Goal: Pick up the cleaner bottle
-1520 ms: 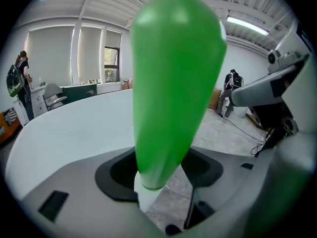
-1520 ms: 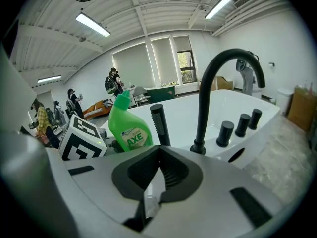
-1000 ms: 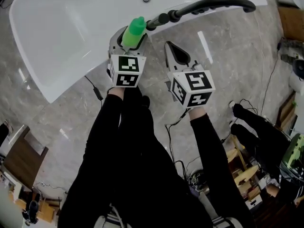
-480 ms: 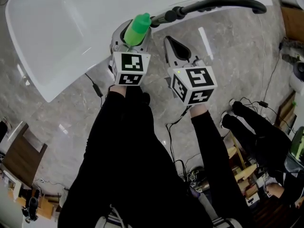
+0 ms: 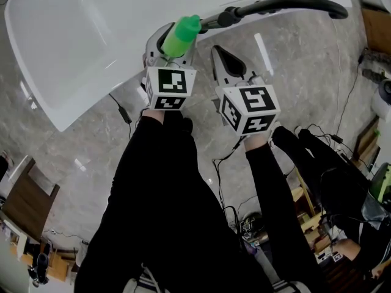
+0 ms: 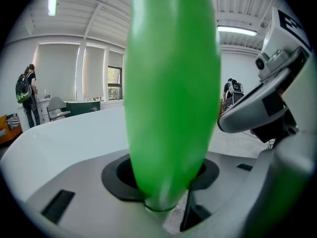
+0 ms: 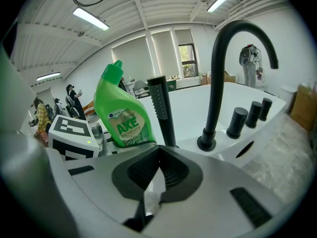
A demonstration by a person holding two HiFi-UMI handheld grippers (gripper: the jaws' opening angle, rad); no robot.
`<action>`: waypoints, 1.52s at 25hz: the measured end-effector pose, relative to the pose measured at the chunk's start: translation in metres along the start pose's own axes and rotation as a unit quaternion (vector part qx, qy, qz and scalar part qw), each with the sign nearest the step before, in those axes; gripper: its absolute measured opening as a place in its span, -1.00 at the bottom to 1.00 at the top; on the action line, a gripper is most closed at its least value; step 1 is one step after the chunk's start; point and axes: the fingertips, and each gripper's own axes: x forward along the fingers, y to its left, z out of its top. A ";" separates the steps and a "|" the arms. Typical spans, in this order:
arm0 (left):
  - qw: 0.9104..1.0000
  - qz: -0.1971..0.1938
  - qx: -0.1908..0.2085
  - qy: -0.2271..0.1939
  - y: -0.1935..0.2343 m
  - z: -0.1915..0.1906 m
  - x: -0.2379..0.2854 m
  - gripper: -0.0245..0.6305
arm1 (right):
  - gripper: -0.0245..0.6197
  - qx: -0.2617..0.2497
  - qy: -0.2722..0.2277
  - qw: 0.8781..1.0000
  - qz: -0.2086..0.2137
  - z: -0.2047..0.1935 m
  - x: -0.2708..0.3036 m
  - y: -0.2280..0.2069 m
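Item: cleaner bottle [image 5: 181, 36], green plastic, angled neck and green cap, printed label on the front face.
Location: stood upright on the rim of the white bathtub [image 5: 79, 47], close beside the black faucet [image 5: 281, 5] and a black hand shower [image 7: 161, 108]; placed between the left jaws.
Left gripper [image 5: 168, 44]: jaws are closing with the bottle's body between them; a firm press of the pads is not yet shown, so it is counted as released.
Right gripper [image 5: 225, 57]: jaws are brought together on nothing; it is held just beside the left one, pointed towards the bottle and faucet.
Stiffness (judged): thin moulded walls are expected to give under a hard squeeze; the shoulder and base should be stiffer.
Surface (judged): smooth plastic and a glossy label; slipping is likely, more so if the rim is wet.
Weight (judged): fill level cannot be read; a moderate, bottom-heavy load is assumed.
Fragility (judged): low; the cap and neck are best spared any load.
Hold point (judged): the broad lower body, below the shoulder, is advised; the tapering neck should be avoided.
Hazard (judged): the faucet and hand shower could be knocked during the lift.
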 end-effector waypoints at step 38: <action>0.994 0.086 -0.005 -0.068 0.139 0.141 -0.132 -0.32 | -0.92 -0.140 -0.122 0.979 0.088 0.186 -0.040 0.115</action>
